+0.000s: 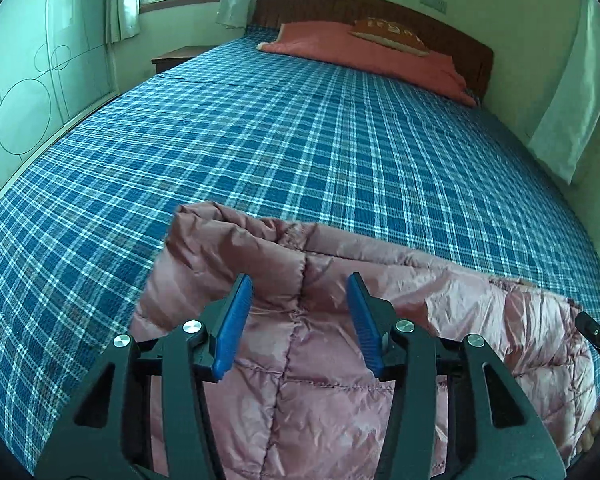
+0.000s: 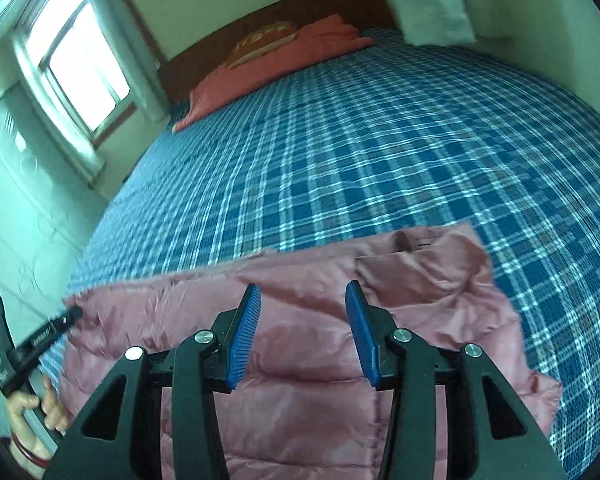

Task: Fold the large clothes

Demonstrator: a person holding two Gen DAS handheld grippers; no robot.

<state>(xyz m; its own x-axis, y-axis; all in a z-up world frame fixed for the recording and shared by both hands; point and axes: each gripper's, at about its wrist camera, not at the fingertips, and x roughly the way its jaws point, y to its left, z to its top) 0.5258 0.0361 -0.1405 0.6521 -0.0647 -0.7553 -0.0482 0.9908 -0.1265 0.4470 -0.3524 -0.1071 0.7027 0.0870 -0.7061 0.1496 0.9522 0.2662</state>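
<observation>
Two views, both cropping the pink down jacket at the bottom edge, behind black gripper frames; right view motion-blurred; jacket lies on the blue plaid bedspread, near edge; left gripper parted, blue pads clear of fabric, jacket below; right gripper likewise parted, holding nothing.

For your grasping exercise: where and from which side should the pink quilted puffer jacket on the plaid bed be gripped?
Probably the pink quilted puffer jacket by its far folded edge, coming from above the near side: that edge is puffed up off the blue plaid bedsheet, giving a ridge to pinch.
</observation>
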